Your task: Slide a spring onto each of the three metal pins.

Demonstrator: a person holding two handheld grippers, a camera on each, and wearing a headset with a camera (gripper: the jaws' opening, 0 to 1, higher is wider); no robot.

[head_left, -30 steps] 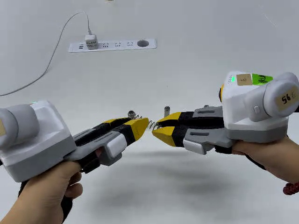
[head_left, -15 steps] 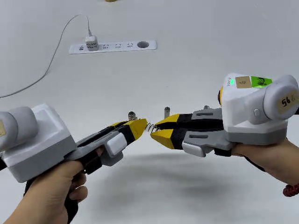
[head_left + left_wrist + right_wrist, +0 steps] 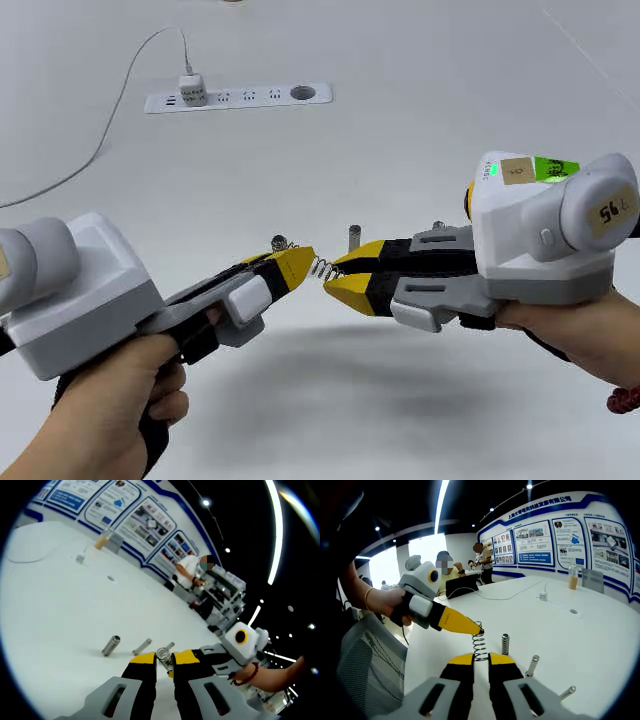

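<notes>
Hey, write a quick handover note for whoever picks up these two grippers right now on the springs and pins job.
Left gripper: jaws shut on one end of the held spring, which is up in the air.
Right gripper: jaws shut on its other end.
The three pins stand on the white table, just beyond the jaw tips.
Done: the first pin carries a spring.
Left: the second pin and third pin are bare. The held spring goes on one of them, and the last needs another.

This is looking like an office showroom or lab hall: blue-framed info posters [image 3: 540, 542] are lining the wall, people [image 3: 445, 577] are sitting at the white table [image 3: 600, 630]'s far end, and strip lights [image 3: 442, 497] are glowing overhead.
</notes>
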